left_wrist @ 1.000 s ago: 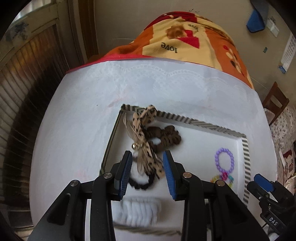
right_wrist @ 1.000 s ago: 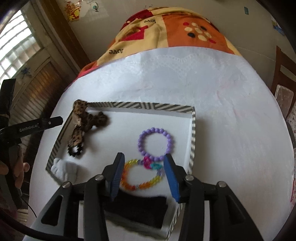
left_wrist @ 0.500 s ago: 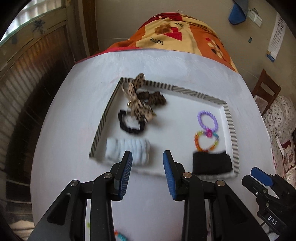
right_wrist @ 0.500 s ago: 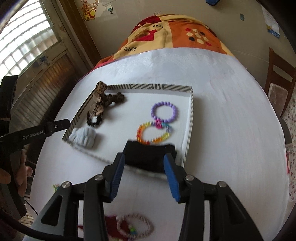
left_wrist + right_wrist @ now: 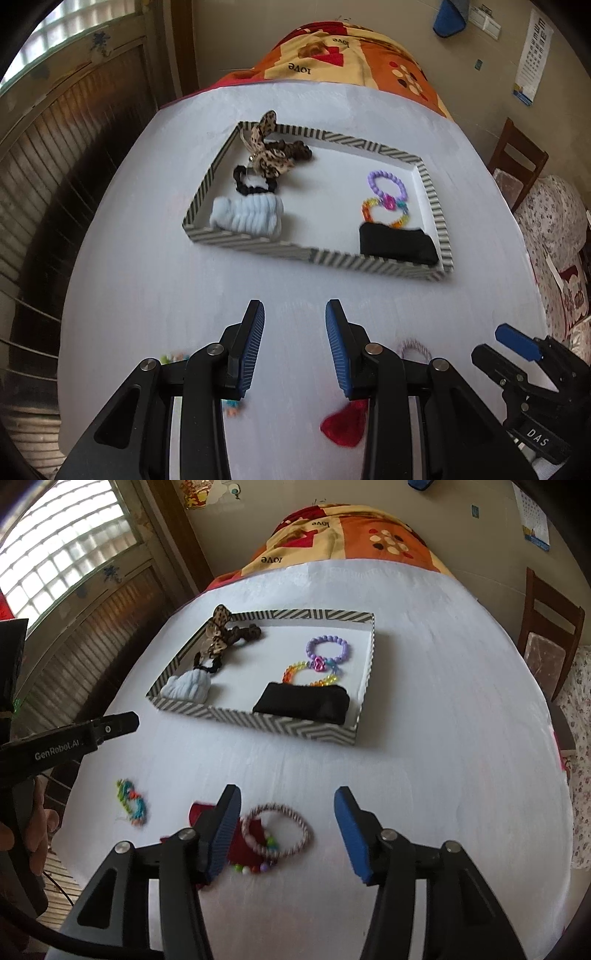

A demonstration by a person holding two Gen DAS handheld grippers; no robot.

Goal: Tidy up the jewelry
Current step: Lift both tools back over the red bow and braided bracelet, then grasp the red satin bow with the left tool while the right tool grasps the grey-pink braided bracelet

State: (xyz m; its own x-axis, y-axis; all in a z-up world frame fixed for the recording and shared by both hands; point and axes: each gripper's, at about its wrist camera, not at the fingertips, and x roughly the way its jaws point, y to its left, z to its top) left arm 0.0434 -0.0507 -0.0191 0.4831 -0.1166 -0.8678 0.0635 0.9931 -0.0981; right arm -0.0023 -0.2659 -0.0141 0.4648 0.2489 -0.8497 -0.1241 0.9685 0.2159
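A striped tray [image 5: 258, 244] [image 5: 280, 728] on the white table holds a leopard bow [image 5: 267, 157], a black scrunchie [image 5: 255, 186], a pale blue scrunchie [image 5: 247, 218], a purple bead bracelet [image 5: 386, 184], a rainbow bracelet [image 5: 310, 674] and a black cloth [image 5: 306, 703]. On the table lie a striped bracelet [image 5: 279, 830], a red cloth piece [image 5: 245, 843] and a teal beaded piece [image 5: 131, 801]. My left gripper [image 5: 294, 349] is open and empty, short of the tray. My right gripper [image 5: 286, 834] is open over the striped bracelet.
A wooden chair [image 5: 550, 635] stands at the table's right. An orange patterned cloth [image 5: 347, 62] drapes the far end. The other gripper's tip [image 5: 517, 343] shows at the right of the left wrist view. A slatted wooden wall panel is left.
Both grippers pulled back from over the tray toward the near table edge. The right gripper opened wider and now sits over the loose striped bracelet.
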